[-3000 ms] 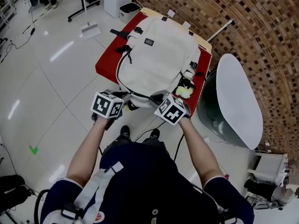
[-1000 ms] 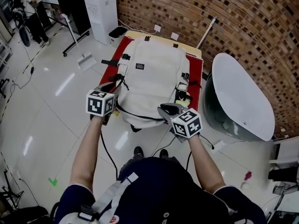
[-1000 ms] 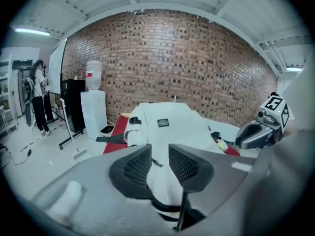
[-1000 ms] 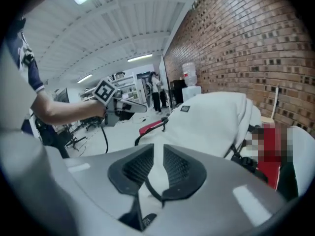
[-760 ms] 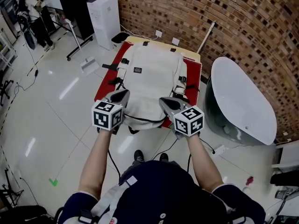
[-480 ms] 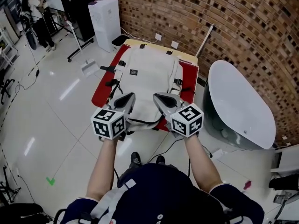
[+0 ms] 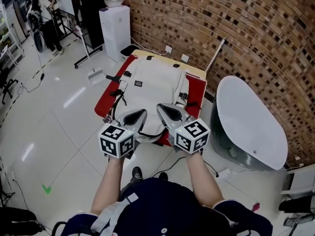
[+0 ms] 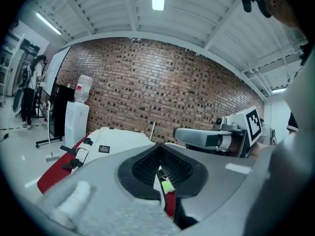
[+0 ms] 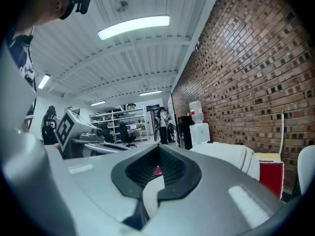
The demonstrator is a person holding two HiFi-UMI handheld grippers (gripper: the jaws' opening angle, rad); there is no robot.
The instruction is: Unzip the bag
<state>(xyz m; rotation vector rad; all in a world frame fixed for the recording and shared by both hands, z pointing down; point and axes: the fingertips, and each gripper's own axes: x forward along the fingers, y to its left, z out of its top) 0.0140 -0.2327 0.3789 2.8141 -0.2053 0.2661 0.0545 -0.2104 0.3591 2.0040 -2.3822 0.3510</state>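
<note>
I hold both grippers up in front of me, side by side. My left gripper [image 8: 159, 149] is closed tight, its two jaws pressed together with nothing between them. My right gripper [image 9: 158, 150] is closed the same way and holds nothing.

The bag [image 7: 155, 82] is white. It lies flat on a table with a red cover [image 7: 105, 98], out in front of my grippers and lower down. From my head, the tips of both grippers sit over the near end of the bag. They do not touch it; they hang in the air above it. In the left gripper view the bag is ahead and off to the left. In the right gripper view it is ahead and off to the right.

Through the small gap under my left jaws I see a little yellow-green thing [image 8: 168, 185] by the bag, but I cannot tell what it is.

A big white tub [image 7: 251, 124] stands to the right of the table. A brick wall [image 7: 231, 18] is behind the table, and a white water machine [image 7: 115, 31] stands by that wall.
</note>
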